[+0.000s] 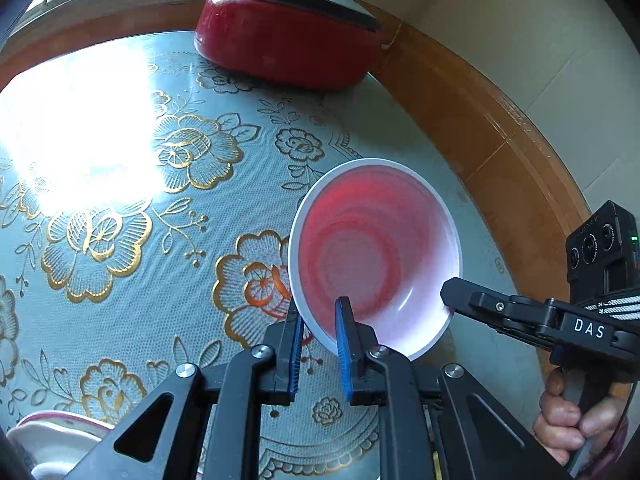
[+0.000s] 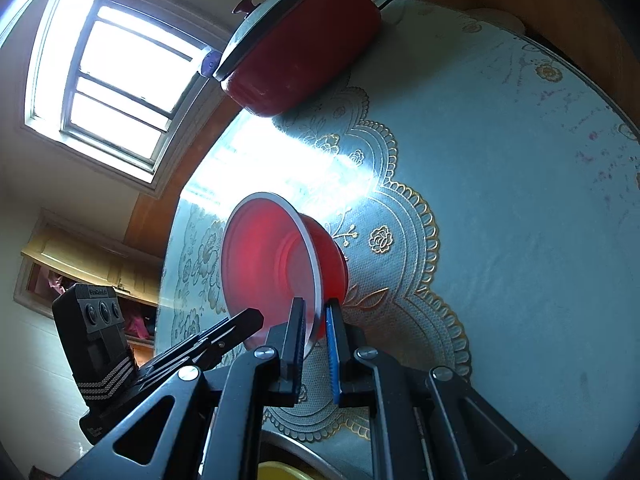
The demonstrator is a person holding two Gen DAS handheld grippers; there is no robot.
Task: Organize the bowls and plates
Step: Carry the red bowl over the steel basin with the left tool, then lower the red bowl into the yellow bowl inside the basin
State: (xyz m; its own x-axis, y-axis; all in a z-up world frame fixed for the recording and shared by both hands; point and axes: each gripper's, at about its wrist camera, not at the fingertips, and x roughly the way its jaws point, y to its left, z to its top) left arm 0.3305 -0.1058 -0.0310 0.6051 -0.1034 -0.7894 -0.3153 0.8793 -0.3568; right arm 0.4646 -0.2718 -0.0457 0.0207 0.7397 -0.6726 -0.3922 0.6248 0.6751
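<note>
Blue-padded left gripper (image 1: 319, 322) up close, fingers straddling near rim of red bowl (image 1: 374, 256) — one pad outside the wall, one inside, narrow gap, clamped on the rim. Same bowl in right wrist view (image 2: 276, 264): white rim, red translucent wall, tilted on edge. Right gripper (image 2: 316, 330) pinching opposite side of that rim, pads either side of the wall, closed on it. Right gripper also visible from left view (image 1: 450, 300), tip touching bowl edge; hand (image 1: 568, 416) wrapped round its handle at lower right. Left gripper seen from right view as black finger (image 2: 244, 320) meeting bowl's near-left edge.

Bowl held between both grippers, over patterned tablecloth (image 1: 180, 208) with gold flowers, near table's right edge; contact with cloth underneath — cannot tell. Wood table border (image 1: 480, 128) running round the cloth.

Red pot (image 1: 288, 48) with grey lid and red knob at far side of table, well apart from bowl. Strong glare on cloth from window (image 2: 116, 80). White-and-pink dish edge (image 1: 56, 436) at lower left of left view. Yellow item inside a grey rim (image 2: 280, 472) at bottom of right view, mostly hidden behind gripper.
</note>
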